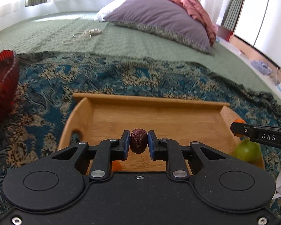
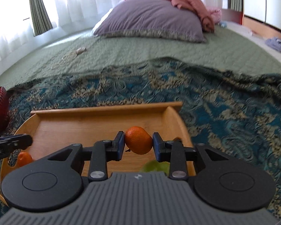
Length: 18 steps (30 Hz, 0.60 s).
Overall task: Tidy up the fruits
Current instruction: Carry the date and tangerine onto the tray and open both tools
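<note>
My left gripper (image 1: pixel 138 142) is shut on a wrinkled dark red date (image 1: pixel 138 140), held above the wooden tray (image 1: pixel 149 101). My right gripper (image 2: pixel 138 142) is shut on a small orange mandarin (image 2: pixel 138 140), also over the tray (image 2: pixel 106 108). In the left wrist view the right gripper (image 1: pixel 234 129) reaches in from the right edge with the mandarin (image 1: pixel 239 121) showing behind its tip. A green pear (image 1: pixel 248 151) lies in the tray's right corner, seen again as the pear (image 2: pixel 156 166) below the right fingers. Another mandarin (image 2: pixel 24 158) rests at the tray's left end, partly hidden in the left view.
A dark red ribbed bowl (image 1: pixel 8 78) holding orange fruit stands left of the tray on the blue patterned blanket (image 1: pixel 159 78). Behind lie the green quilted bedspread, a purple pillow (image 1: pixel 159 20), a cable with a small device (image 1: pixel 84 34), and curtains.
</note>
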Each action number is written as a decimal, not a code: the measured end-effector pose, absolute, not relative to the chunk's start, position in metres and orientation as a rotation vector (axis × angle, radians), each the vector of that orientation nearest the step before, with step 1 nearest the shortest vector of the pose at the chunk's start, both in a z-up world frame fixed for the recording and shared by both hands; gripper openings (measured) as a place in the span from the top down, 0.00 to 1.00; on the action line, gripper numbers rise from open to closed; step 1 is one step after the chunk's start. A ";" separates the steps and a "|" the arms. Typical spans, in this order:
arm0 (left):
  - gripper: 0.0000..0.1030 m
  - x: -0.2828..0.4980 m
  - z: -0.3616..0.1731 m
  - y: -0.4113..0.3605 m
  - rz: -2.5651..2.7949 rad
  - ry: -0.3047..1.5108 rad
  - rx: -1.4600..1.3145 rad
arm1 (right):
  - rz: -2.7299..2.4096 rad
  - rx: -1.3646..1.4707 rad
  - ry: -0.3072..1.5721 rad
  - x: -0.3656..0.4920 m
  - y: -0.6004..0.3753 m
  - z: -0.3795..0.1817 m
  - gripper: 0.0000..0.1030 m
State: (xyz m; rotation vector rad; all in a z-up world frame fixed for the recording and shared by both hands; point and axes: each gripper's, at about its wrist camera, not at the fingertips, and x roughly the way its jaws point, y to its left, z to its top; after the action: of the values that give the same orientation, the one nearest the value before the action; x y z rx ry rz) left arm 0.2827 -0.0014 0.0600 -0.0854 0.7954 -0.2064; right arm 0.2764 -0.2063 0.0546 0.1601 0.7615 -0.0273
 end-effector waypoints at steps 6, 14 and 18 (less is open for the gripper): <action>0.81 0.297 0.046 -0.013 -0.184 0.859 -0.047 | -0.005 0.128 0.808 0.285 -0.197 0.047 0.64; 0.81 0.302 0.036 -0.015 -0.178 0.884 -0.030 | 0.041 0.075 0.835 0.288 -0.185 0.039 0.64; 0.81 0.303 0.035 -0.018 -0.177 0.885 -0.016 | 0.048 0.066 0.841 0.290 -0.181 0.037 0.64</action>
State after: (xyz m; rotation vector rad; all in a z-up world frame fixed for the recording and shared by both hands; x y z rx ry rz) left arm 0.3025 -0.0175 0.0348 -0.0157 0.8853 -0.1770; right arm 0.2896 -0.1813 0.0367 0.0660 0.8413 0.0478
